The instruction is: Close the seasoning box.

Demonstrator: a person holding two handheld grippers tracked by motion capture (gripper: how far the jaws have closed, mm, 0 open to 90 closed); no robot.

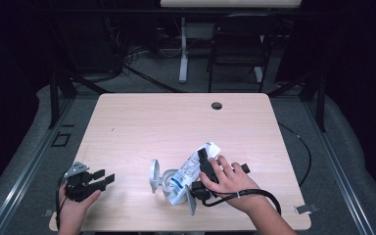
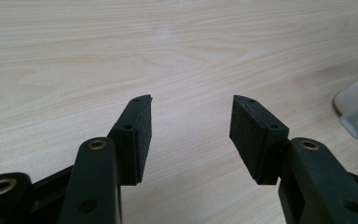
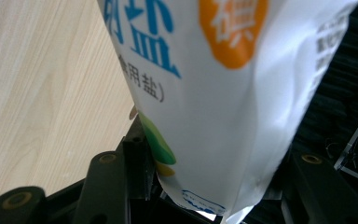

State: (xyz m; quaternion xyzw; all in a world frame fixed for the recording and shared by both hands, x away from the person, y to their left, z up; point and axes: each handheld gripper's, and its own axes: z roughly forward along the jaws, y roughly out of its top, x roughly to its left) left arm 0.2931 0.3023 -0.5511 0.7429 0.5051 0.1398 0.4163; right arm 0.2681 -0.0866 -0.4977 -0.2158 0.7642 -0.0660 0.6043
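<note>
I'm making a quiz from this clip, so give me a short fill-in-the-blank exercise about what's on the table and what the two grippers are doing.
1. The right gripper is closed on a white ____ printed with blue characters.
2. The left gripper rests with its jaws ____ and nothing between them.
3. The bag is tipped so that its lower end points into a clear ____ near the table's front edge.
4. The table has a light ____ top.

Missing words: bag; open; container; wooden

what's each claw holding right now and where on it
The right claw is clamped on the white salt bag, gripping it by one end. The left claw is open and holds nothing.
</note>
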